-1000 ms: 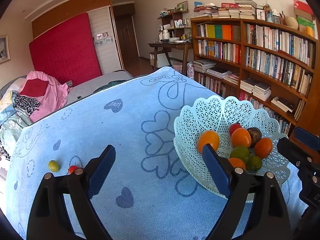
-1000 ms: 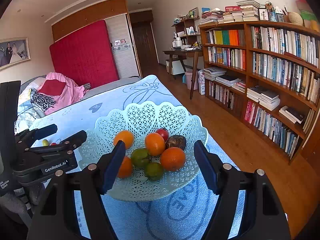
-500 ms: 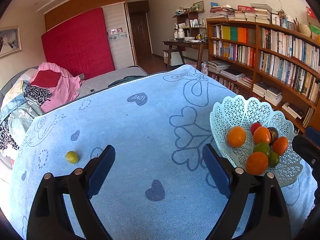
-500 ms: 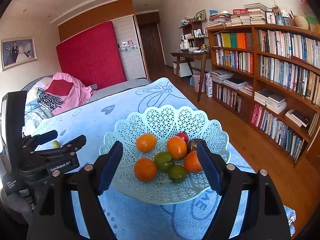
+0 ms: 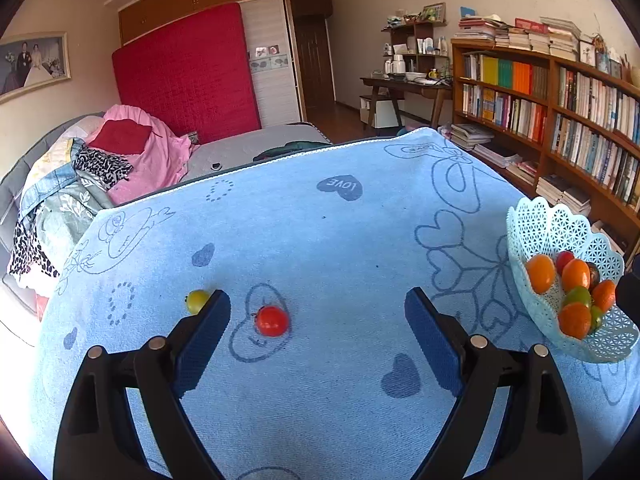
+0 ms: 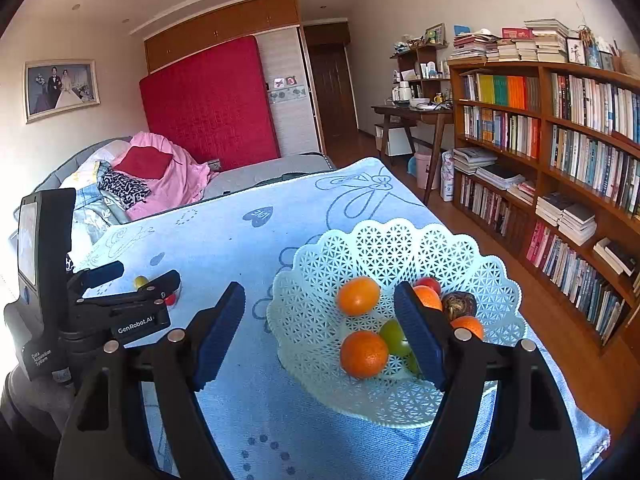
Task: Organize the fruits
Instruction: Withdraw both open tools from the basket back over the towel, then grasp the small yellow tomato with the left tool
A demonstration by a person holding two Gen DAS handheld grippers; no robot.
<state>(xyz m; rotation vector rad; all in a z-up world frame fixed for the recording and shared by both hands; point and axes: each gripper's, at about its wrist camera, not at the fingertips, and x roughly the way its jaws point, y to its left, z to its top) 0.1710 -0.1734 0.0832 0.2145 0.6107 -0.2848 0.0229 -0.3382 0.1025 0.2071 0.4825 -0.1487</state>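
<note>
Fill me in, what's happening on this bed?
A person holding two grippers is sorting fruit. Most fruit already sits in the white lattice basket. The left gripper, open and empty, points at a red fruit on the blue blanket, with a yellow-green fruit beside it. The right gripper, open, its jaws just widened, hovers by the basket holding nothing.

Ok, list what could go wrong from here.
1. The red fruit is small and round on a soft blue cloth; the open left gripper could nudge it so it rolls away.
2. The yellow fruit sits right by the left finger and might get knocked toward the cloth's edge.
3. The basket already holds a pile of fruit; another dropped in could bump an orange out.
</note>
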